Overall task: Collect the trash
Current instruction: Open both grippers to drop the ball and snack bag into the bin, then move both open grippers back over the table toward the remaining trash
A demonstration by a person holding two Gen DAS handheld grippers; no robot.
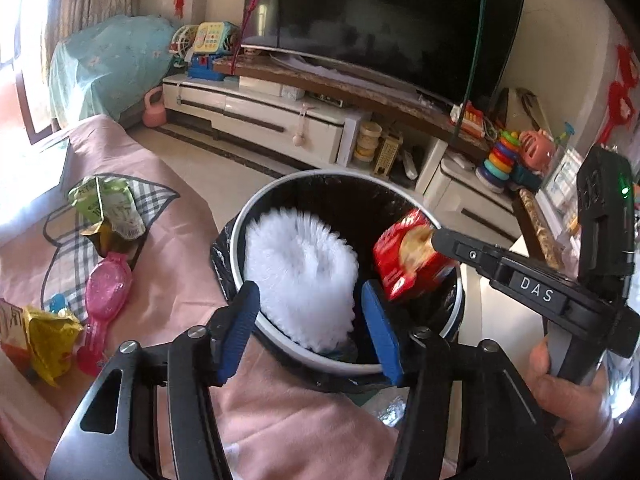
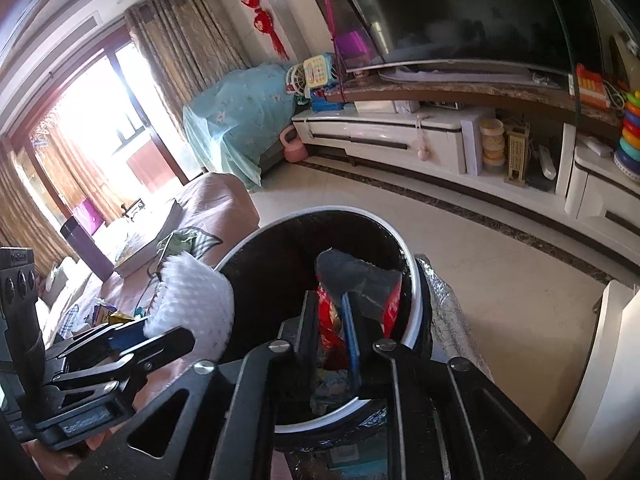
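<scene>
A white-rimmed trash bin (image 1: 400, 190) with a black liner stands beside the pink-covered table; it also shows in the right wrist view (image 2: 416, 280). My left gripper (image 1: 310, 312) holds a white foam net (image 1: 300, 276) between its blue pads over the bin's near rim; the net also shows in the right wrist view (image 2: 192, 304). My right gripper (image 2: 334, 320) is shut on a red snack wrapper (image 2: 330, 320) over the bin mouth; the wrapper also shows in the left wrist view (image 1: 412, 260).
On the pink cloth (image 1: 168, 264) lie a green wrapper (image 1: 108, 208), a pink plastic toy (image 1: 106, 292) and a yellow wrapper (image 1: 48, 340). A TV stand (image 1: 280, 116) with toys and a TV (image 1: 380, 20) stands beyond the tiled floor.
</scene>
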